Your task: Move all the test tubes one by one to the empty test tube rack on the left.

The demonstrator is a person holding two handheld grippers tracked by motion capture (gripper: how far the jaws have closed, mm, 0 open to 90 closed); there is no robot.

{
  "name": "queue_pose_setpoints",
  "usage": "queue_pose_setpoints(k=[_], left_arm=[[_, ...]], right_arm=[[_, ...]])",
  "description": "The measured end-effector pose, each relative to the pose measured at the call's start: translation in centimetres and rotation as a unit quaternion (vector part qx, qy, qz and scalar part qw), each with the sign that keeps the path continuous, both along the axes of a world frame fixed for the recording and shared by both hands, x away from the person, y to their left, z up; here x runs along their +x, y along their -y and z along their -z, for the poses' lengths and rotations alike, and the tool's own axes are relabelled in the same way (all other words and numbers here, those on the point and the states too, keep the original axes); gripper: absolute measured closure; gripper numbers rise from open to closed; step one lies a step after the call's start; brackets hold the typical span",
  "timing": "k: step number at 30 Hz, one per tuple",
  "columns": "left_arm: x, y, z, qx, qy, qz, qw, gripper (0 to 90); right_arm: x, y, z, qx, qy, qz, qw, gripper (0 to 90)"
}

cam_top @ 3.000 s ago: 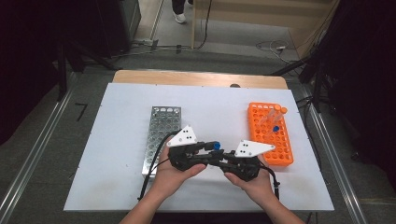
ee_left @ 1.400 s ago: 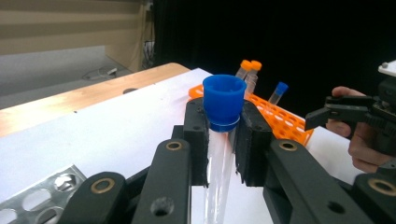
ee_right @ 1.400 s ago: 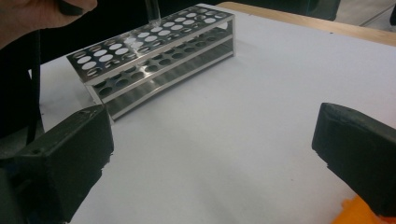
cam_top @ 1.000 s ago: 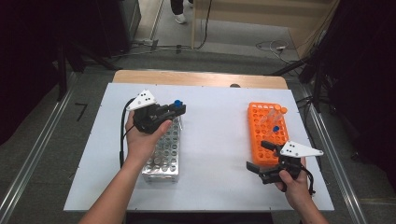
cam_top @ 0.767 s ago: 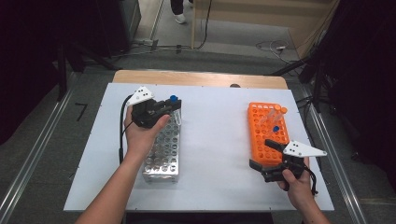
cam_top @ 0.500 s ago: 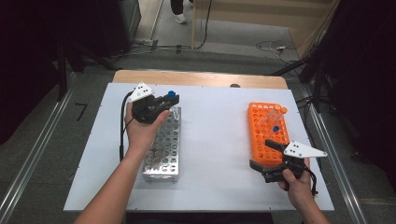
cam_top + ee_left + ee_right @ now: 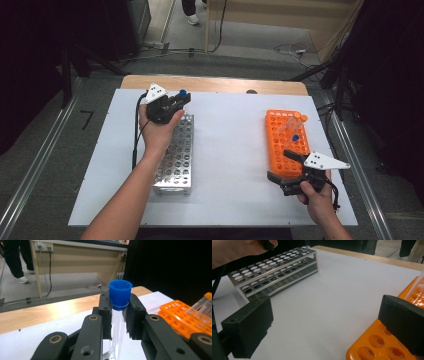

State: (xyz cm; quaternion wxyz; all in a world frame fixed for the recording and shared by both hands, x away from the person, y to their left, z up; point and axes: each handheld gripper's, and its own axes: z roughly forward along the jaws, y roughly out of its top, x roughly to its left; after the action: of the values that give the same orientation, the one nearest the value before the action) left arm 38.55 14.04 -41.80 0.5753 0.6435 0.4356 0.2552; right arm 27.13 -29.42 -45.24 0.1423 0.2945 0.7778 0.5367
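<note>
Left claw [image 7: 119, 315] clamped on blue-capped tube [image 7: 119, 312] above metal rack [image 7: 175, 155]; right claw [image 7: 329, 327] apart

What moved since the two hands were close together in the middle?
The left gripper carried the blue-capped tube out over the far end of the metal rack, its jaws shut on it. The right gripper moved to the near end of the orange rack, jaws open. Both racks stayed put.

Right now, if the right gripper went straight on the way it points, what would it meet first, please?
Probably the metal rack. The right gripper, jaws open, looks across bare white table toward it, with the orange rack under its right jaw. How far off it stands is unclear.
</note>
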Motion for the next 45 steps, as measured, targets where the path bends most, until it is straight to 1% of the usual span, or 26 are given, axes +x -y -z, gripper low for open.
queue_pose_setpoints(k=[1,5,7,11,14,17,19,23,25,27,29,37,41,43,45], left_arm=[[0.2,0.0,0.2,0.004,-0.002,-0.003,1.0000,77.5],[0.6,0.1,0.6,0.006,-0.009,-0.007,0.9999,77.5],[0.6,0.2,0.7,0.013,-0.015,-0.008,0.9998,77.4],[0.7,0.7,1.0,0.037,-0.028,-0.008,0.9989,77.3],[0.7,0.7,1.2,0.049,-0.046,-0.007,0.9977,77.2],[0.8,0.7,1.3,0.054,-0.065,-0.004,0.9964,77.1],[0.9,0.7,1.4,0.053,-0.075,-0.004,0.9958,76.8],[0.9,0.6,1.4,0.053,-0.087,-0.001,0.9948,76.7],[1.0,0.6,1.4,0.055,-0.098,0.002,0.9937,76.5],[1.1,0.7,1.4,0.062,-0.107,0.006,0.9923,76.1],[1.1,0.7,1.5,0.069,-0.113,0.009,0.9912,76.1],[1.1,0.8,1.7,0.083,-0.132,0.006,0.9877,69.6],[1.0,0.9,1.6,0.091,-0.132,0.005,0.9871,68.0],[0.9,0.9,1.6,0.091,-0.134,0.007,0.9868,67.9],[0.8,0.9,1.5,0.085,-0.132,0.011,0.9876,65.3]], right_arm=[[0.0,0.0,0.0,-0.001,0.000,0.000,1.0000,0.0],[0.0,0.0,0.0,0.000,0.002,-0.002,1.0000,0.0],[0.0,0.0,0.0,0.000,0.000,-0.001,1.0000,0.0],[0.0,0.0,0.0,0.001,0.001,-0.001,1.0000,0.0],[0.0,0.1,0.0,0.002,0.000,-0.001,1.0000,0.0],[0.0,0.1,0.0,0.003,0.002,-0.001,1.0000,0.0],[0.0,0.1,0.0,0.003,0.001,0.000,1.0000,0.0],[0.1,0.1,0.0,0.003,0.000,0.000,1.0000,0.0],[0.1,0.1,0.0,0.004,0.000,0.001,1.0000,0.0],[0.1,0.1,0.0,0.004,-0.001,0.001,1.0000,0.0],[0.1,0.1,0.0,0.001,-0.002,0.001,1.0000,0.0],[0.2,0.1,0.2,-0.001,-0.002,0.001,1.0000,0.0],[0.3,0.1,0.2,-0.003,-0.003,0.001,1.0000,0.0],[0.3,0.1,0.2,-0.003,-0.003,0.002,1.0000,0.0],[0.3,0.1,0.2,-0.002,-0.002,0.003,1.0000,0.0]])
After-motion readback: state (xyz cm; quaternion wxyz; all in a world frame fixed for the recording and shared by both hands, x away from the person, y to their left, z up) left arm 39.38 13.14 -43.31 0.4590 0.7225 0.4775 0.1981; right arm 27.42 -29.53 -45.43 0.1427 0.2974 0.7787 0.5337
